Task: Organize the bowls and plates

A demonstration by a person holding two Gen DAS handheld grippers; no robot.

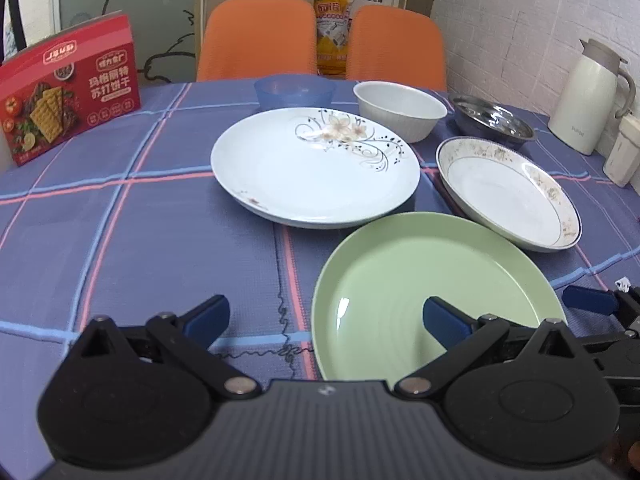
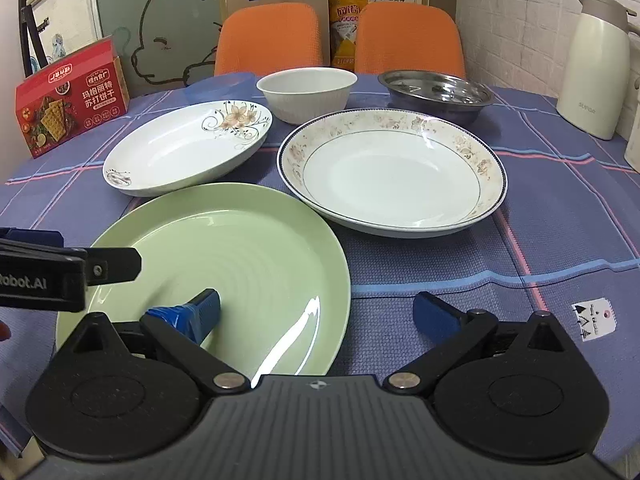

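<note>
My left gripper (image 1: 326, 320) and right gripper (image 2: 316, 312), both spread empty, flank the green plate (image 2: 240, 248) on my checked tablecloth (image 1: 140, 220).

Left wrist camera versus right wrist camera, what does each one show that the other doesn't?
Only the left wrist view shows the small white container beside the jug. Only the right wrist view shows the printed tag on the tablecloth. Both show the green plate, the two white plates, three bowls, the cracker box, the jug and both grippers open.
</note>
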